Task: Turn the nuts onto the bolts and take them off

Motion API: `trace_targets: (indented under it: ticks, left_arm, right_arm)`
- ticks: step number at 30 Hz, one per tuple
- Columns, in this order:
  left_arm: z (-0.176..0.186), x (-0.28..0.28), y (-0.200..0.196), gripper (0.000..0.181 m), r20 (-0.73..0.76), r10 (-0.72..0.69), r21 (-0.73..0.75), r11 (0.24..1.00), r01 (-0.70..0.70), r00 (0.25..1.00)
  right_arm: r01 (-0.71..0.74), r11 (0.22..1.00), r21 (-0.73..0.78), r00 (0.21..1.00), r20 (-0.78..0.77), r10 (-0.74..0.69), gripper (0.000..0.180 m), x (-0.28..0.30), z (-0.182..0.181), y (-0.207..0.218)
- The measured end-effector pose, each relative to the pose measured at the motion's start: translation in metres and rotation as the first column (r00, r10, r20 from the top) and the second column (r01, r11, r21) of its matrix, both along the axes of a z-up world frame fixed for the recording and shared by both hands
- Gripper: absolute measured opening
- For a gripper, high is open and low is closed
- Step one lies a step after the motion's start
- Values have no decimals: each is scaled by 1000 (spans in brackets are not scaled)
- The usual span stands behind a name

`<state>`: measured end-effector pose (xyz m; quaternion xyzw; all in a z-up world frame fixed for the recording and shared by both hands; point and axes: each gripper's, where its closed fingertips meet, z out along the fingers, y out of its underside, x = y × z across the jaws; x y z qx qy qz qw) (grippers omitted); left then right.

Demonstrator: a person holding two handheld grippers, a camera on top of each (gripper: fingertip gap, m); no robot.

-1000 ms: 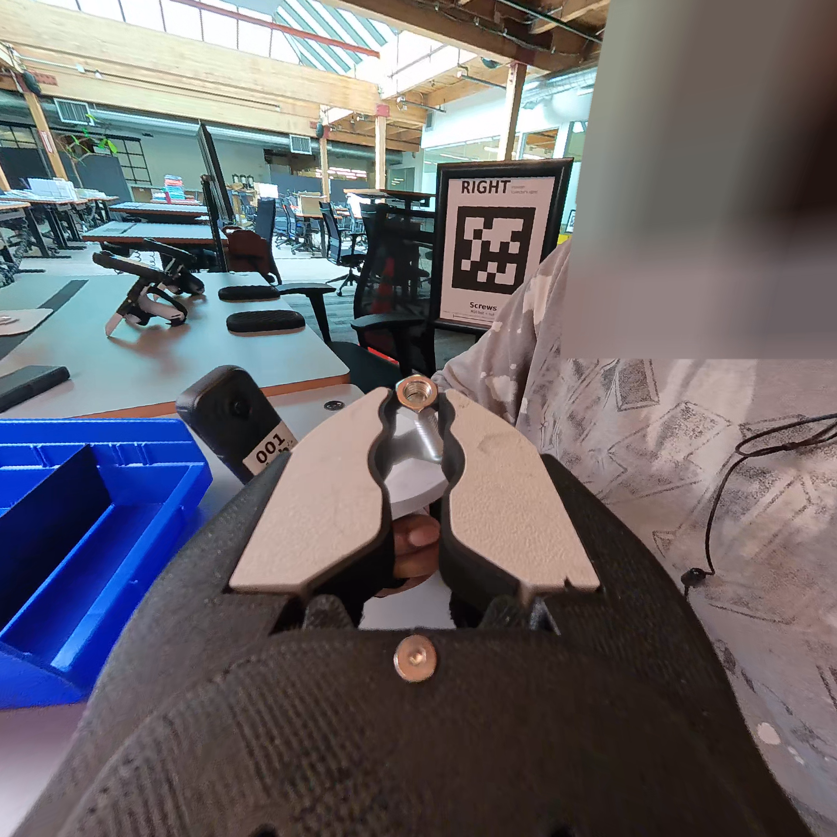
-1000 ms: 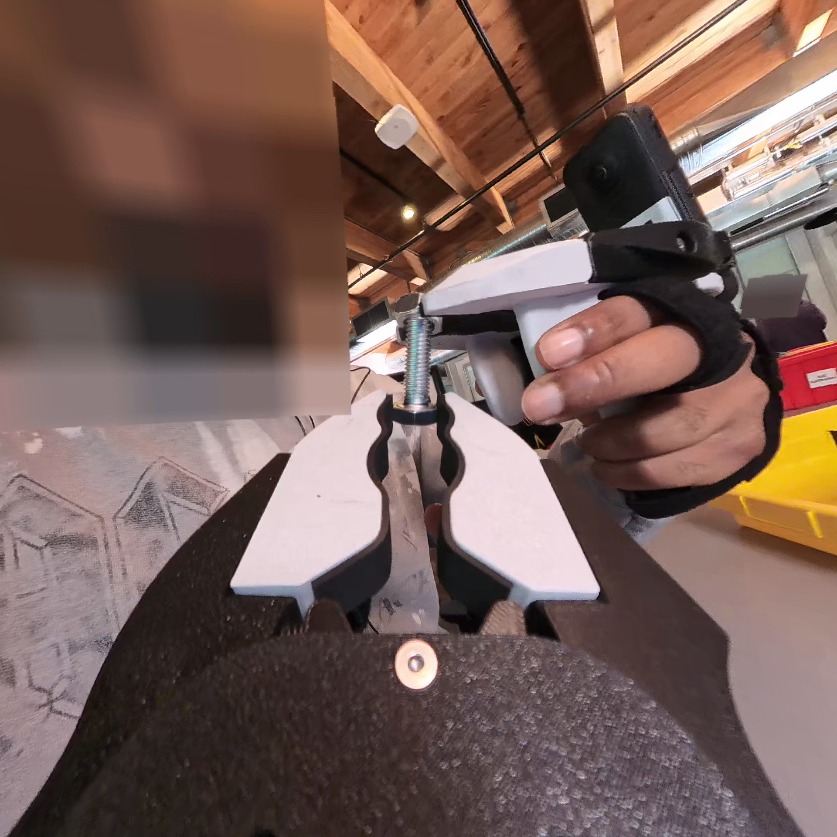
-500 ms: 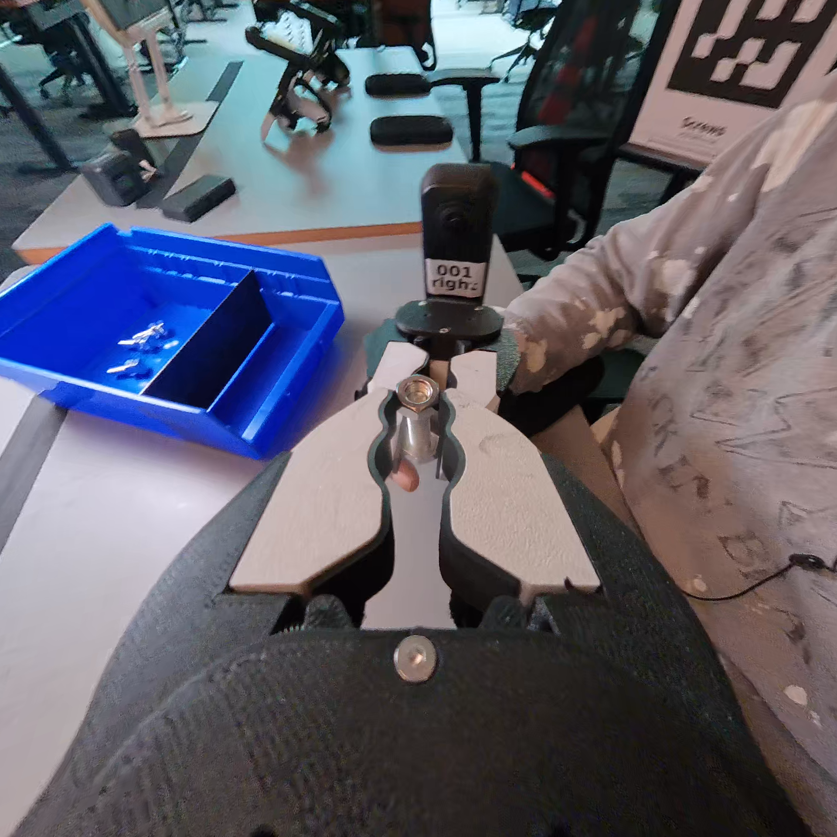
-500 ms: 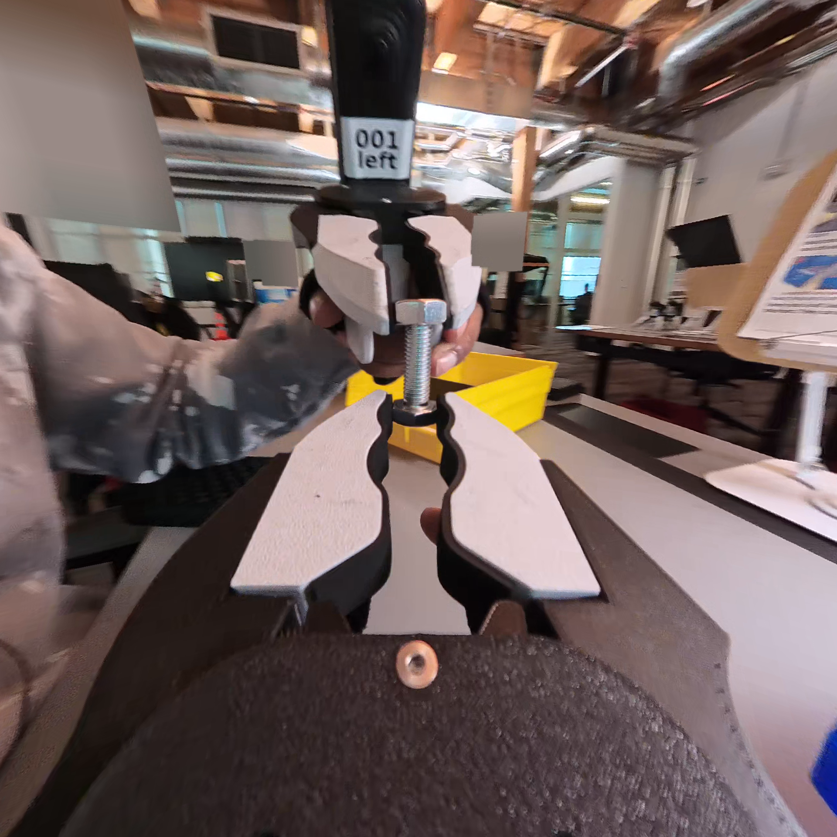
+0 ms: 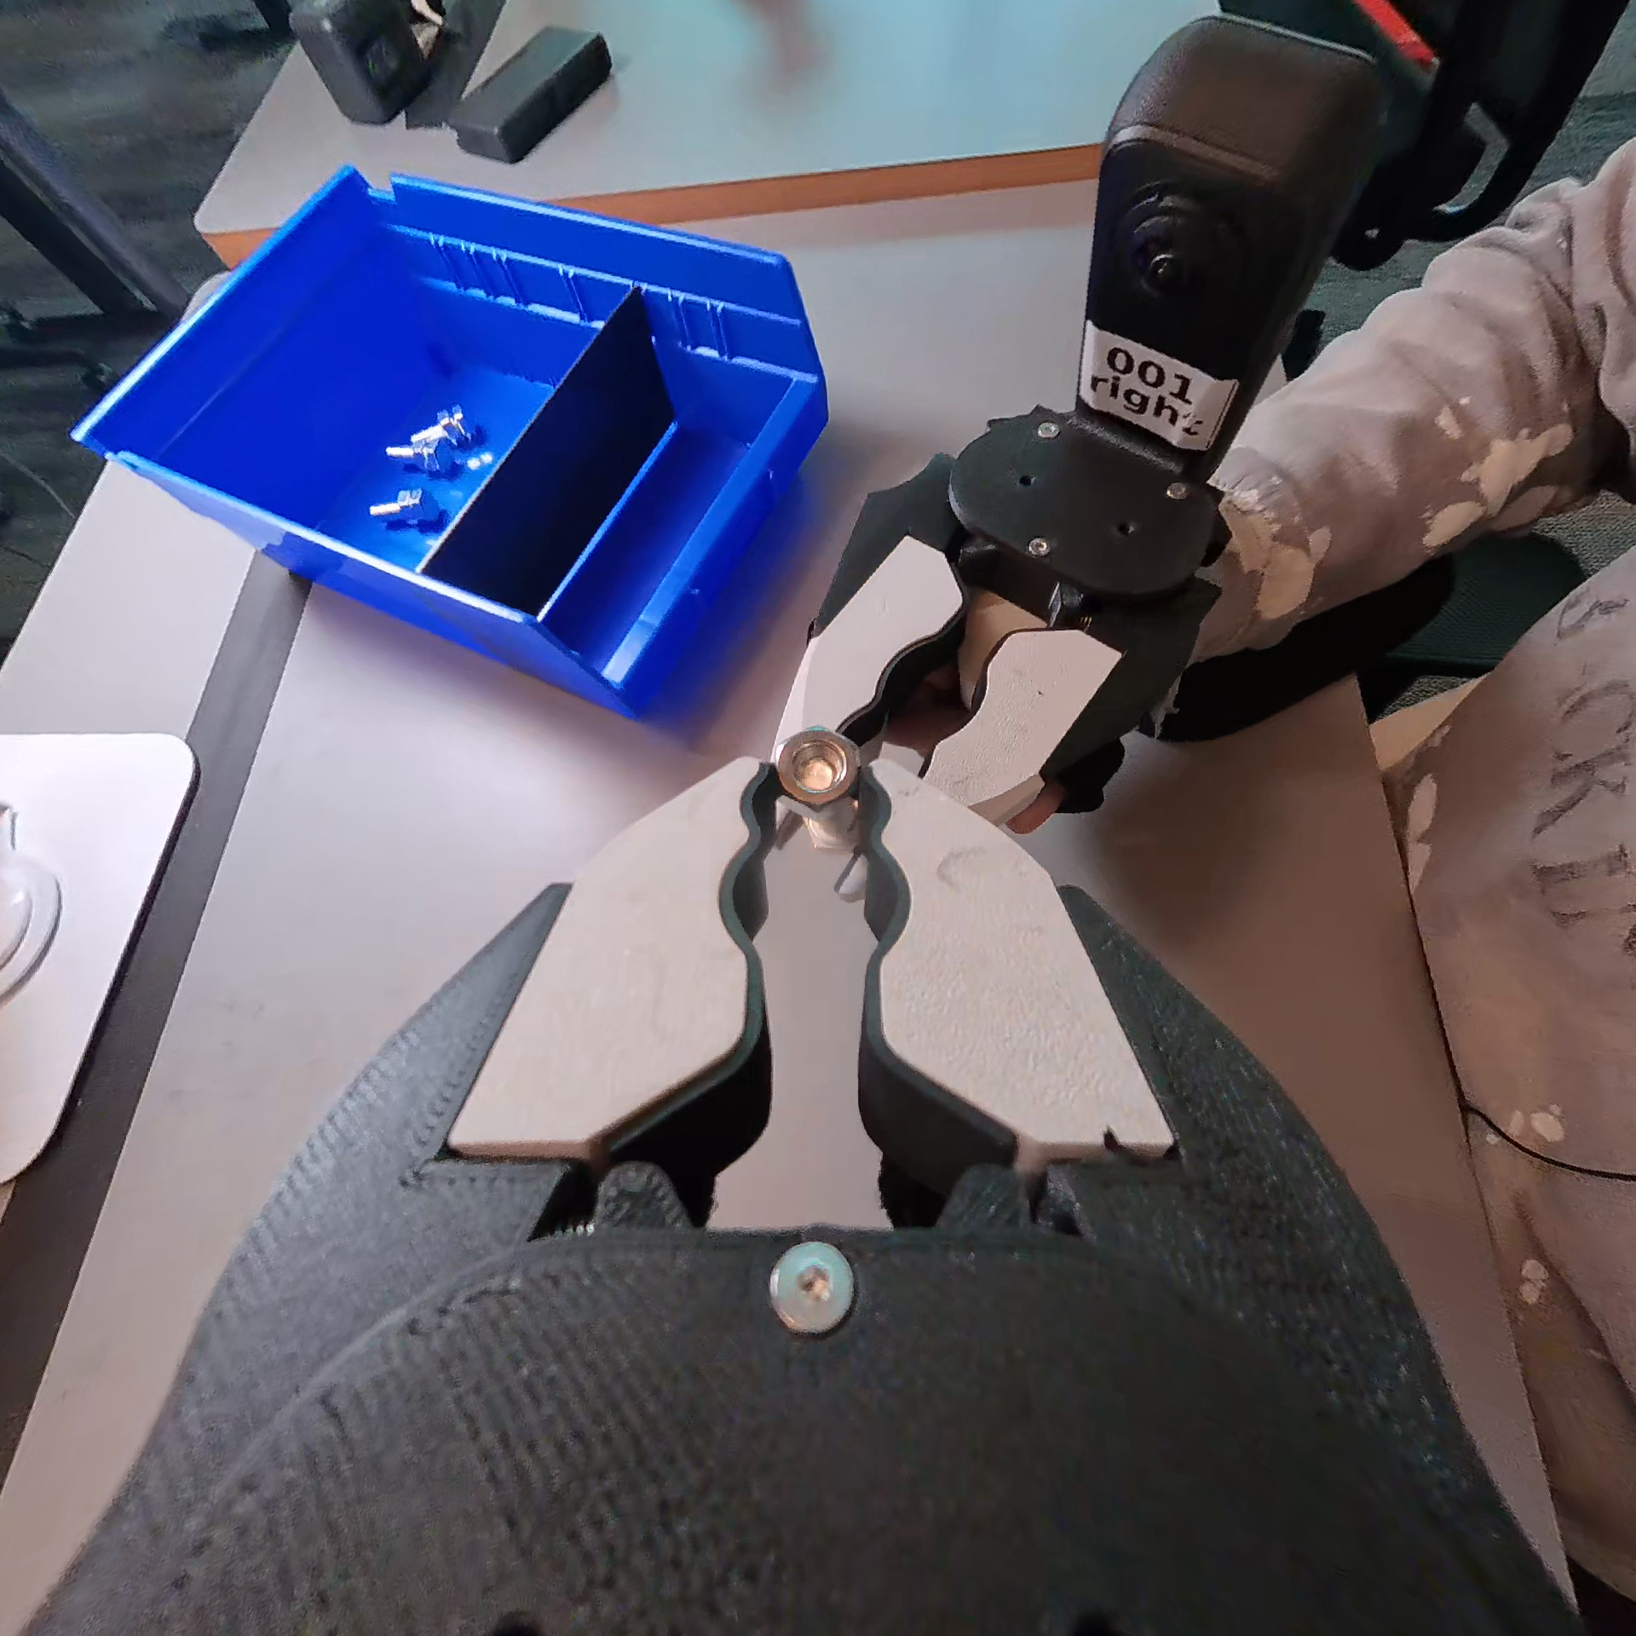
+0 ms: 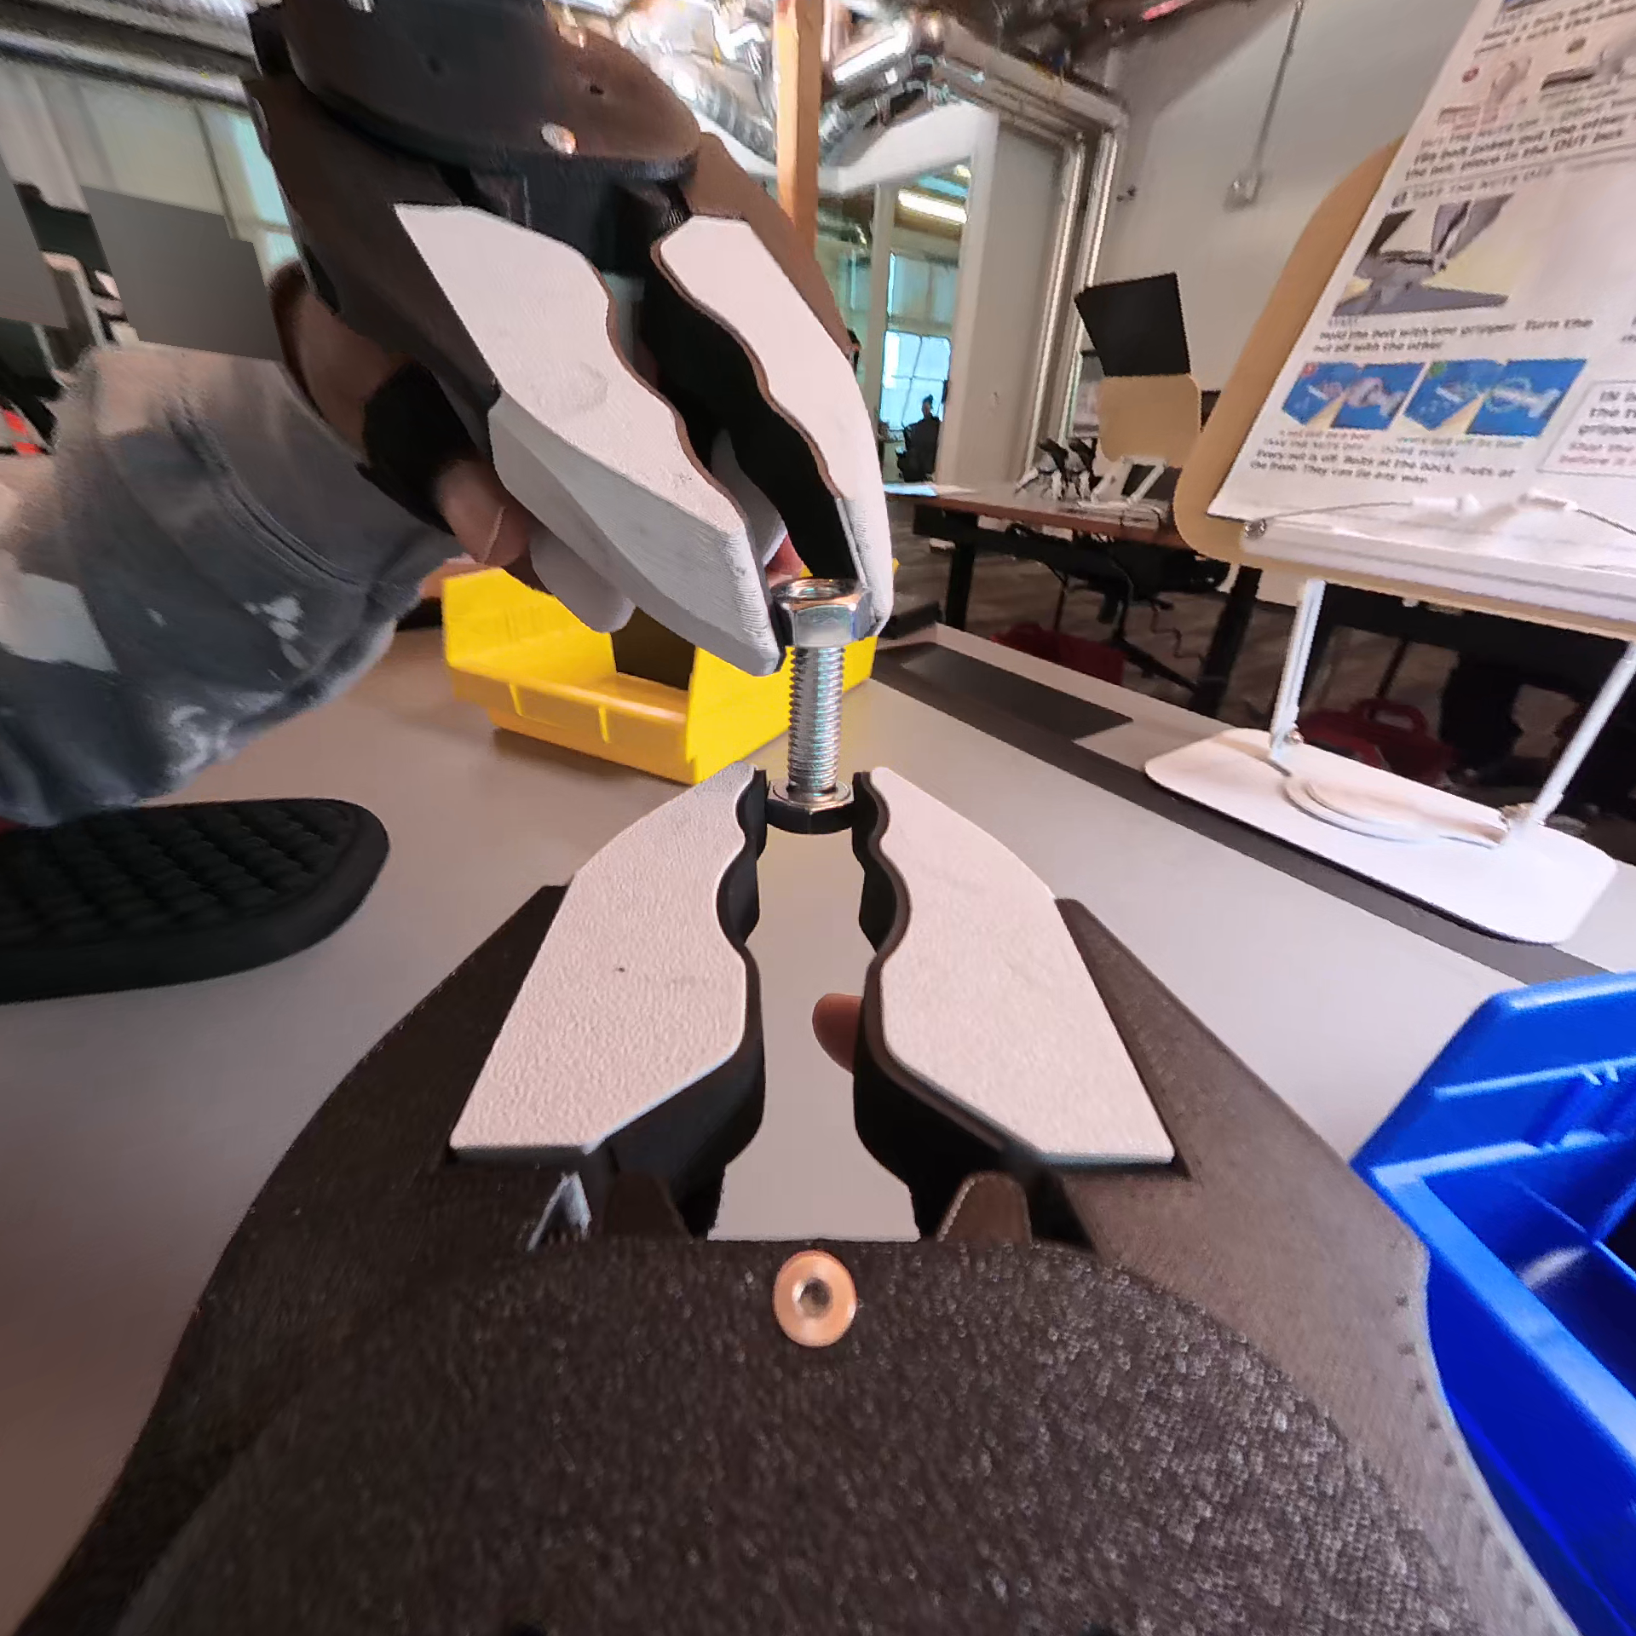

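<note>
A silver bolt [image 6: 816, 708] stands upright between the two grippers over the grey table [image 5: 443, 885]. My left gripper [image 5: 813, 783] is shut on its hex head [image 5: 813, 767], seen end-on in the left wrist view. My right gripper [image 6: 807, 801] is shut on a dark nut [image 6: 807, 813] at the bottom end of the threaded shaft. In the right wrist view the left gripper's fingers [image 6: 575, 425] come down from above onto the bolt head [image 6: 819, 615]. In the left wrist view the right gripper's fingers [image 5: 885, 620] reach in from the far right, under my fingertips.
A blue divided bin [image 5: 266, 354] at the left holds several small bolts [image 5: 425, 443]; its corner also shows in the right wrist view [image 6: 1505, 1107]. A yellow bin [image 6: 567, 699], a black pad [image 6: 159, 876] and an instruction board on a white stand [image 6: 1416, 354] are on the table. The tips of both grippers are at nearly the same place.
Both grippers have swung down together from pointing out into the room to over the table. The bolt and nut stay held; the left gripper now points down onto the bolt head.
</note>
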<state>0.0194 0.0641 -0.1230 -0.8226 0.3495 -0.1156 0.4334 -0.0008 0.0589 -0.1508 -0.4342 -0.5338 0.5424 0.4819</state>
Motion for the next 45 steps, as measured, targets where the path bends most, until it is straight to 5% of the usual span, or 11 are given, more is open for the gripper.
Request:
trace_targets:
  ticks: [10,22,32,37,45]
  left_arm:
    - [-5,-2,-1,18,42,2,-52,999,0,999]
    - [-1,11,-31,19,37,-254,-104,961,257,966]
    - [0,13,-40,25,43,-309,-129,941,312,950]
    - [16,12,-29,31,155,-209,14,978,210,965]
    - [25,-7,-1,33,486,56,286,933,-220,872]
  right_arm:
    - [-17,1000,-24,1000,3,17,18,-1,-4,-2]
    - [-341,935,-100,938,-92,333,18,13,2,-37]
    - [-392,913,-114,918,-112,380,18,16,6,-44]
    - [-313,941,-130,946,-126,297,18,13,9,-29]
    - [-150,975,-165,982,-137,127,18,8,15,-1]
